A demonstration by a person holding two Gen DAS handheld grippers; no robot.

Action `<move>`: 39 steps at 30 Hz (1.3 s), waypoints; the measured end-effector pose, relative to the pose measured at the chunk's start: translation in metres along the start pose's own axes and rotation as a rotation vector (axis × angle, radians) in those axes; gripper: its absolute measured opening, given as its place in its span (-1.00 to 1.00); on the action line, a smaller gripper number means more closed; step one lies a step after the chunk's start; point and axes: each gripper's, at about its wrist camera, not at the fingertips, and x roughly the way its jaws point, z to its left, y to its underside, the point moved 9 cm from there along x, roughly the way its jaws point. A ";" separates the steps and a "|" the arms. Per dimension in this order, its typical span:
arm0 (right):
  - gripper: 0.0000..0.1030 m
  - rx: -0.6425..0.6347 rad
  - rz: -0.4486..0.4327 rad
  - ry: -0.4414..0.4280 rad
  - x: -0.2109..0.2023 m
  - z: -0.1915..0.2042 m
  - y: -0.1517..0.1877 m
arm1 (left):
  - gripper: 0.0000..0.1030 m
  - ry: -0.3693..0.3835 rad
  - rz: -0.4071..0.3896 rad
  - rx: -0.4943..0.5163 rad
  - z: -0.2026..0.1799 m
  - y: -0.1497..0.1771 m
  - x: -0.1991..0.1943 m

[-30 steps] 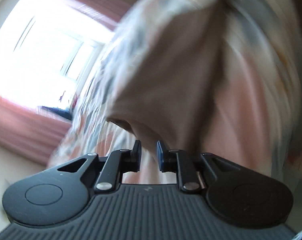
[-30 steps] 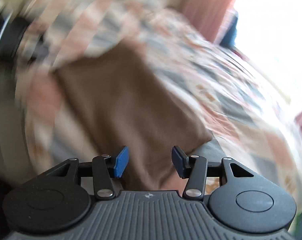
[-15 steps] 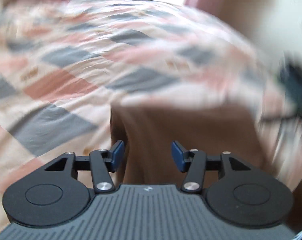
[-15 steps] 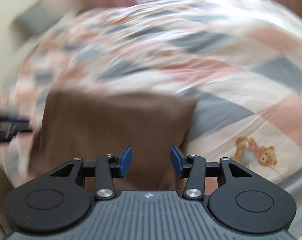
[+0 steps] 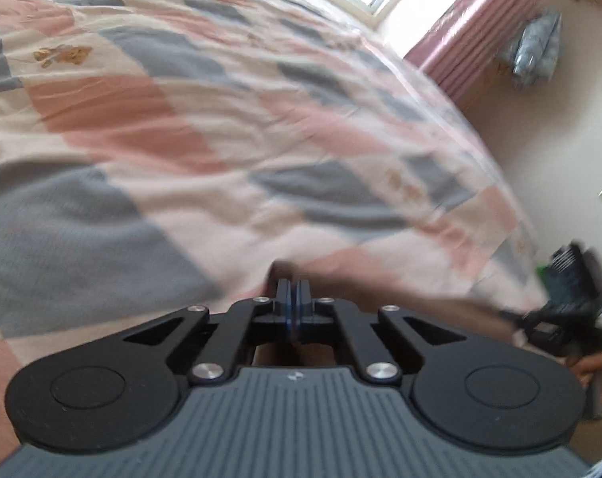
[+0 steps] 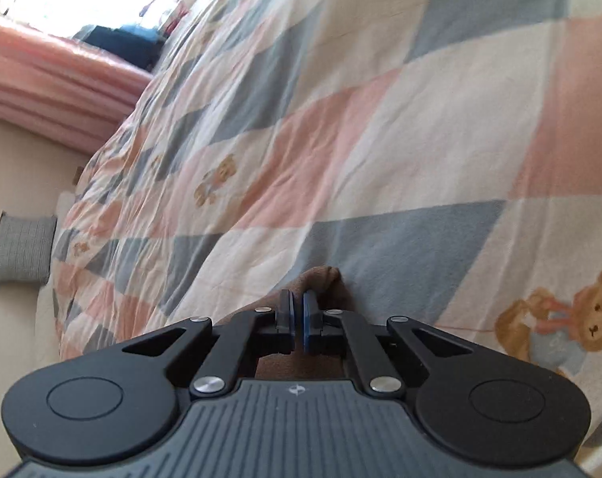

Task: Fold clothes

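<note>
Both pinched tight: left gripper (image 5: 292, 292) and right gripper (image 6: 297, 304) each clamp a brown garment (image 6: 320, 283) corner, probably. Next: carry it over the bed (image 6: 380, 139).

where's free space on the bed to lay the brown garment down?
Both grippers, left and right, pinch the brown fabric garment. The patchwork checked quilt lies bare ahead, out to the pink curtain. It is crowded only at the near edge, around the grippers.

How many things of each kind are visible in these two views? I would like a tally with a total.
Grippers: 2, left gripper and right gripper
Brown garment: 1
Patchwork quilt: 1
Grey cushion: 1
Total: 5
</note>
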 end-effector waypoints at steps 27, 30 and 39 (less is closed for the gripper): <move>-0.94 -0.083 -0.029 0.057 0.015 0.008 0.010 | -0.85 0.115 0.024 -0.119 0.006 0.008 0.010; -0.93 -0.010 -0.047 0.057 0.022 -0.006 0.011 | -0.80 0.052 0.002 -0.036 0.000 0.004 0.011; -0.43 -0.445 -0.186 0.206 -0.005 0.061 0.019 | -0.82 0.013 -0.164 0.092 -0.060 -0.045 -0.057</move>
